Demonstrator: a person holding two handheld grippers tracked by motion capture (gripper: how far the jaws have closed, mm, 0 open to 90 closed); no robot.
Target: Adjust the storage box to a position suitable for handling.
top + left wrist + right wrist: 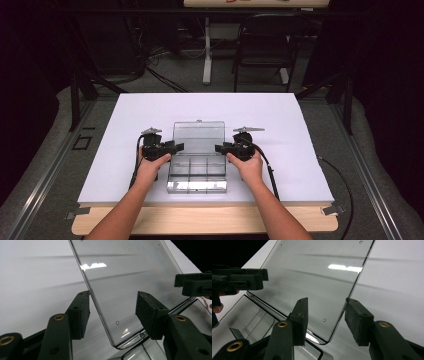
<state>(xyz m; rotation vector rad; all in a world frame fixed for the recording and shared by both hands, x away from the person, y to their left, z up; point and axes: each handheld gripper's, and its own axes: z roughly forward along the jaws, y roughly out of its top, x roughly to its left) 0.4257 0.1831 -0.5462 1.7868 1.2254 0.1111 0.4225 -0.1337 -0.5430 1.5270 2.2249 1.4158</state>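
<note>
White bench (125, 150) carries a clear box (197, 172); its raised lid (199, 135) stands between left gripper (175, 147) and right gripper (220, 148), both jaws wide astride its side edges.

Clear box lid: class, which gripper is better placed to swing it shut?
Neither clearly: the left gripper and right gripper each straddle a side edge of the raised lid, jaws open, symmetrically.

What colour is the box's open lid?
Colourless, see-through plastic; the lid shows best in the left gripper view.
</note>
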